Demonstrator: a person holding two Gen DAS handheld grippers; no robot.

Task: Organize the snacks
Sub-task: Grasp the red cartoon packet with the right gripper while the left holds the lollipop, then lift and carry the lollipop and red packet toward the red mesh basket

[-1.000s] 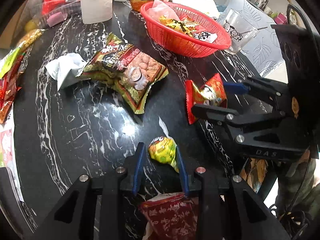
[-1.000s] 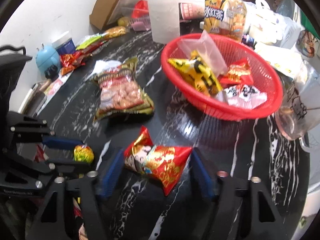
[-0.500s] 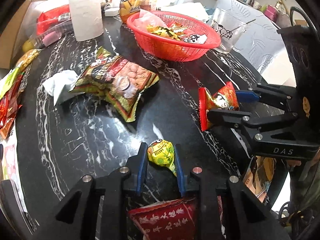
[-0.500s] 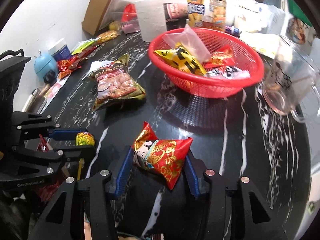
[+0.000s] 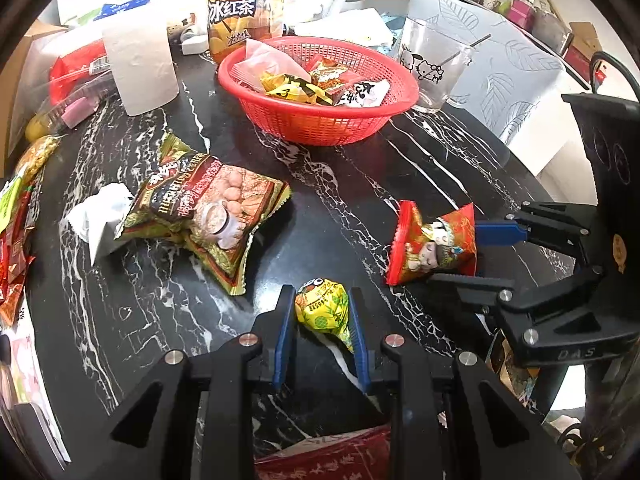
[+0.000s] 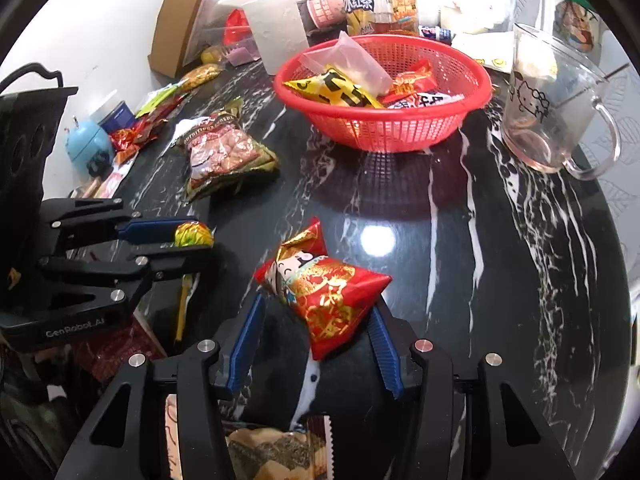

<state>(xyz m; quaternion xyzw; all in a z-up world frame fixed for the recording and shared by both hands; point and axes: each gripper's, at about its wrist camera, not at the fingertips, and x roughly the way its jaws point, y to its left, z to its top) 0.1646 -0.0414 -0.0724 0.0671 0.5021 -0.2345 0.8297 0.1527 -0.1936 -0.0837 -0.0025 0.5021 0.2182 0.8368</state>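
My left gripper (image 5: 322,308) is shut on a small yellow-green candy (image 5: 324,308) and holds it above the black marble table (image 5: 352,184). It also shows in the right wrist view (image 6: 192,236). My right gripper (image 6: 316,312) is shut on a red and gold snack packet (image 6: 328,288), seen at the right in the left wrist view (image 5: 434,242). A red mesh basket (image 5: 320,120) with several snacks stands ahead at the back (image 6: 384,132). A large green-brown snack bag (image 5: 204,208) lies on the table to the left.
A paper towel roll (image 5: 138,68), a bottled tea pack (image 5: 240,8) and a glass mug (image 6: 552,120) stand around the basket. Crumpled white paper (image 5: 96,220) lies beside the big bag. More wrappers (image 5: 16,216) and a cardboard box (image 6: 188,24) line the left edge.
Both grippers have closed on their snacks and lifted them off the table, moving toward the basket, which now looks nearer and more side-on.
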